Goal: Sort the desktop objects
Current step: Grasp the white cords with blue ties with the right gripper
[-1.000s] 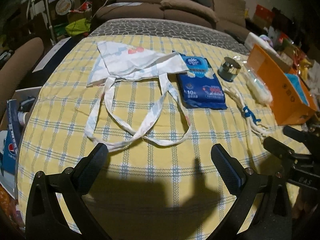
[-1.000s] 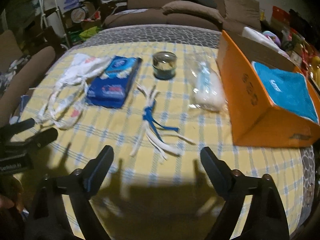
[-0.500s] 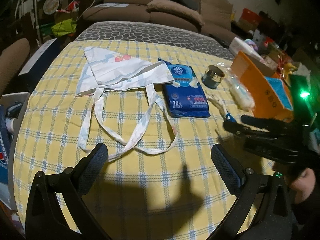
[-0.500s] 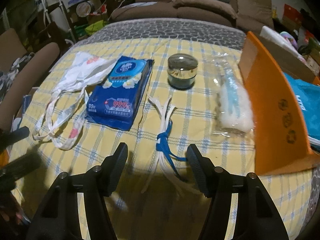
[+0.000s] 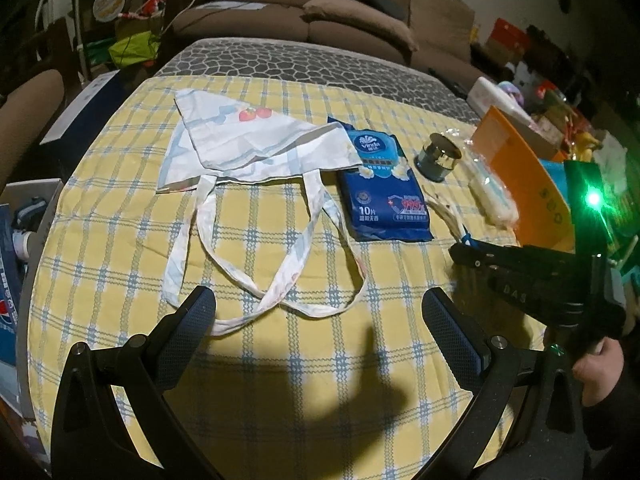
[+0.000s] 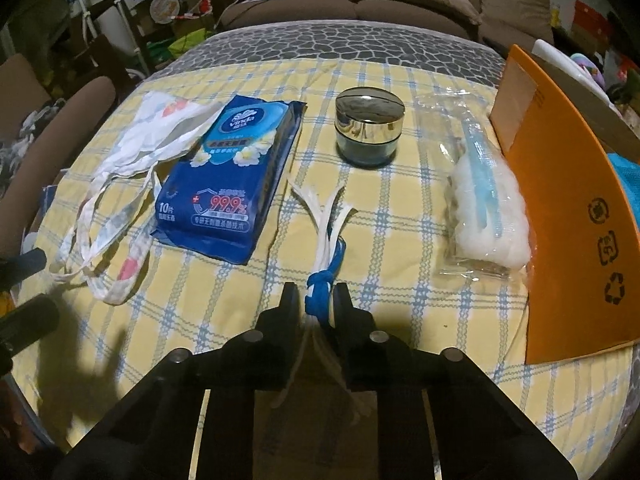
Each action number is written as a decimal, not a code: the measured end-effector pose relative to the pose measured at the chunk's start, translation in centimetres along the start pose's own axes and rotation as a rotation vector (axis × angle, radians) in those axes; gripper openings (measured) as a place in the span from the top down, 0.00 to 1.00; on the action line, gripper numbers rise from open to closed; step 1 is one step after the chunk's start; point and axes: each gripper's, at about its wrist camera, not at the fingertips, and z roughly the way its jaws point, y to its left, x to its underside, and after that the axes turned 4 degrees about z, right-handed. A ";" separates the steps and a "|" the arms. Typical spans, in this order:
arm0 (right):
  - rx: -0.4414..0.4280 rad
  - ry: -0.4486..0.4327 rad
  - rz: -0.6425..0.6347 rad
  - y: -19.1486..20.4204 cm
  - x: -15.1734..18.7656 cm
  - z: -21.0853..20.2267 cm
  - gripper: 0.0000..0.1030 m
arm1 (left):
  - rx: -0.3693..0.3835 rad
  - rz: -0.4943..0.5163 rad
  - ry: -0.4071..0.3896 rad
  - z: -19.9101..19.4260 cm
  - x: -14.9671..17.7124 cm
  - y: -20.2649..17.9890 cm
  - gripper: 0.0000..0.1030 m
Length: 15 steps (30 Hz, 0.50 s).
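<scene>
A bundle of white ties bound by a blue band (image 6: pixel 326 240) lies on the checked cloth. My right gripper (image 6: pixel 316 298) is closed on its blue band; it also shows in the left wrist view (image 5: pixel 464 250). My left gripper (image 5: pixel 318 320) is open and empty above the handles of a white tote bag (image 5: pixel 248 144). A blue wipes pack (image 6: pixel 228 176) lies left of the bundle, a gold-lidded jar (image 6: pixel 370 128) behind it, a clear packet with white fluff (image 6: pixel 486 216) to its right.
An orange box (image 6: pixel 568 216) with a blue item inside stands at the right edge of the table. The yellow checked cloth (image 5: pixel 120 240) covers the table. A brown sofa (image 5: pixel 320 12) and clutter lie beyond; a chair stands at the left.
My right gripper has moved forward over the tie bundle and closed from wide open onto its blue band. My left gripper has stayed open and shifted a little.
</scene>
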 end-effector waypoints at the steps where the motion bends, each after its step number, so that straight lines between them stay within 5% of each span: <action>1: -0.005 0.002 0.001 0.0 0.0 0.0 0.87 | 0.002 0.002 0.001 0.0 0.0 -0.1 0.00; 7: -0.023 0.006 0.009 -0.3 0.1 -0.3 0.90 | 0.078 -0.013 0.015 0.0 0.0 -0.4 0.00; 15: -0.048 -0.050 0.040 -1.2 0.3 -3.8 0.90 | 0.089 -0.014 0.016 -0.4 -0.4 -1.4 0.00</action>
